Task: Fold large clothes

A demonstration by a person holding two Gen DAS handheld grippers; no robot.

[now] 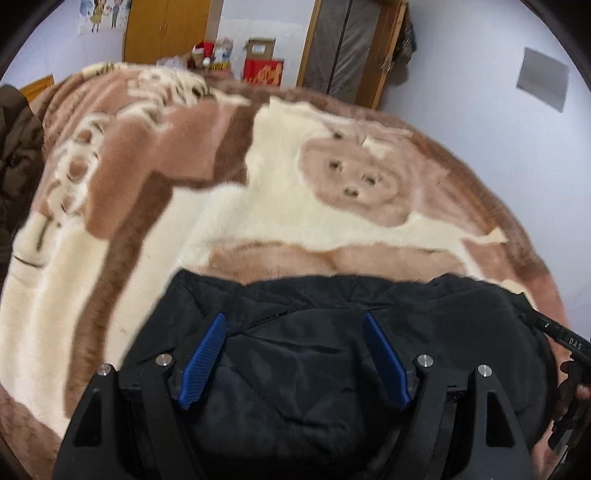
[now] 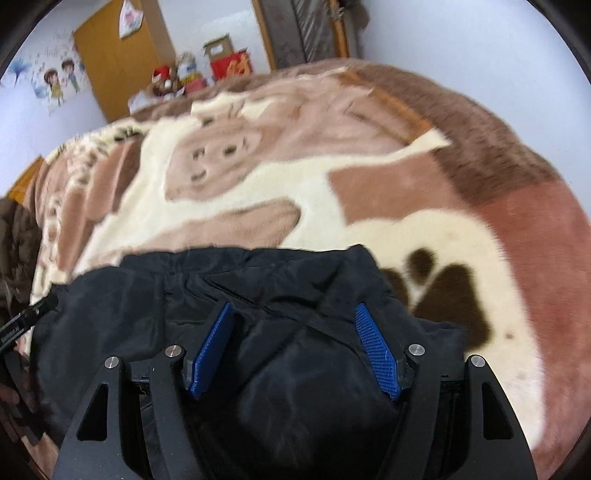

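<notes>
Black jacket lies bunched at the near edge of the bed, on top of a plush blanket. Its cloth looks smooth and slightly shiny, like a thin padded shell, with soft puffy creases and a seam or zip line running slantwise across the middle. The far edge forms a rumpled, nearly straight line across the blanket; the sides fall away in rounded folds. From the right wrist view the jacket shows the same dark, wrinkled surface, with a gathered ridge along its far edge.

The left tool hangs over the jacket with its two blue ribbed pads spread wide apart; the pads press on nothing, so it is released. The right tool stands likewise above the cloth, its blue textured pads apart and gripping nothing. Whether the tips brush the fabric I cannot tell. Each tool has black angular arms with round silver bolts.

The blanket is thick and fleecy, in cream, tan and brown patches, with a cartoon animal face and a dark brown paw print just beside the jacket's right side. A dark brown quilted garment sits at the bed's left edge. Beyond the bed stand a wooden wardrobe, a red box with a cardboard box on it, and pale walls with a cartoon poster.
</notes>
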